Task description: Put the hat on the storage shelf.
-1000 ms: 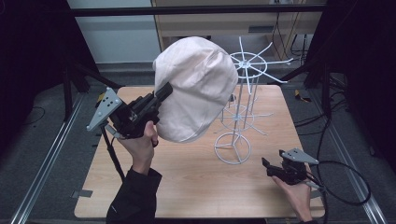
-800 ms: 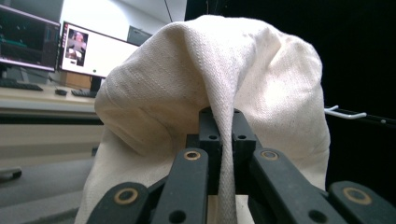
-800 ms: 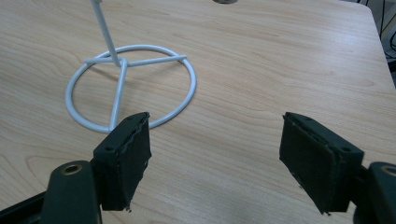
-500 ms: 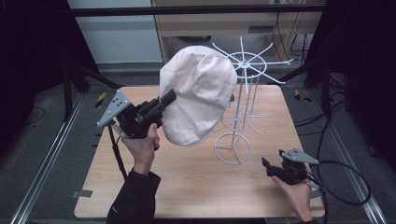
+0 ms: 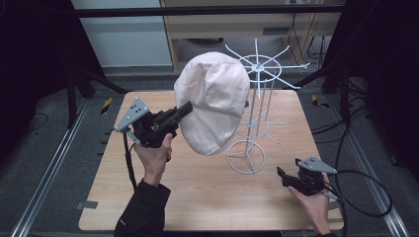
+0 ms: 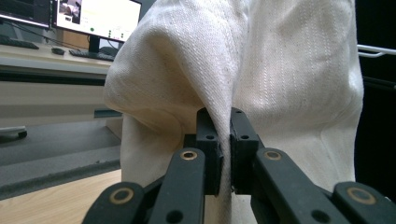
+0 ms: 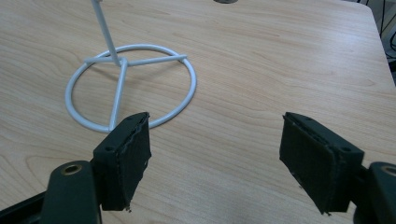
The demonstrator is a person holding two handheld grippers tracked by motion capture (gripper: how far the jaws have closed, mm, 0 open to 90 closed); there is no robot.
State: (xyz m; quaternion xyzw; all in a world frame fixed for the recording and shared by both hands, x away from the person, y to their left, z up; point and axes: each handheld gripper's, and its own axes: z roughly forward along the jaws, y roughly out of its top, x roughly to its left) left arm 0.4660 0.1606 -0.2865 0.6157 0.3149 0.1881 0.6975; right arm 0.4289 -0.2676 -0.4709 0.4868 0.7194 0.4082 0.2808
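One cream hat [image 5: 213,106], clenched in the left claw [image 5: 187,109], has moved right since a second ago and now hangs against the single white wire rack [image 5: 254,98], hiding part of it. The right claw [image 5: 282,174] rests released, low over the bench [image 5: 207,187].

Spread fingers [image 7: 123,156] (nothing between) above table [image 7: 261,56], near stand's ring base [image 7: 187,100]

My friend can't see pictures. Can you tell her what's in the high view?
The left gripper holds a cream cloth hat up in the air beside a tall white wire rack. The rack stands on a light wooden table, where the right gripper rests open.
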